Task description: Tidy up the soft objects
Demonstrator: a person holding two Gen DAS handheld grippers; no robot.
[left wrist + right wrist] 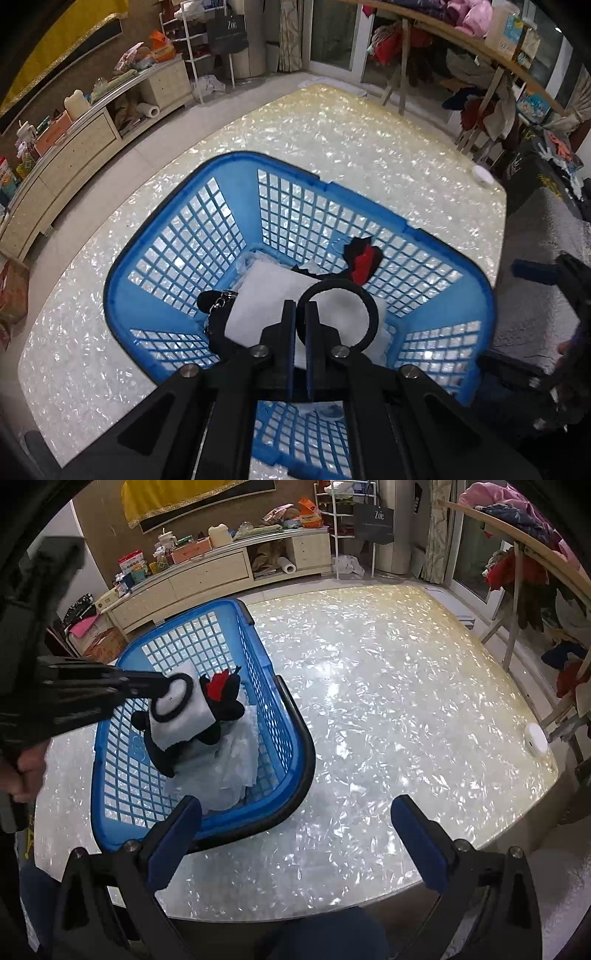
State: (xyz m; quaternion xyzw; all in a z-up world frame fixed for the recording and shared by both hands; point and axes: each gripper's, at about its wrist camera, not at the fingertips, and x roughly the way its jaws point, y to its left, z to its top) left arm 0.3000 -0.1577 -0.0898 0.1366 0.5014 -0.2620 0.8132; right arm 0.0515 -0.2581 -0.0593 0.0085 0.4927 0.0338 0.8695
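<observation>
over the blue basket [291, 716] on the table [388, 701]: left gripper [300, 314] clamped on black-and-white plush toy's [184, 709] ring, held low for deposit atop white cloth [236, 771]; right gripper [295, 808] wide open, empty, waiting alongside.

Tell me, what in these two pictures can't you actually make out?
- Plush toy: what it depicts; the left gripper covers it in the left wrist view.
- Whether the toy rests on the white cloth or hangs above it: neither view settles it.
- Basket near wall: hidden behind the gripper in the left wrist view.
- Small white round object on the table: too small to identify.
</observation>
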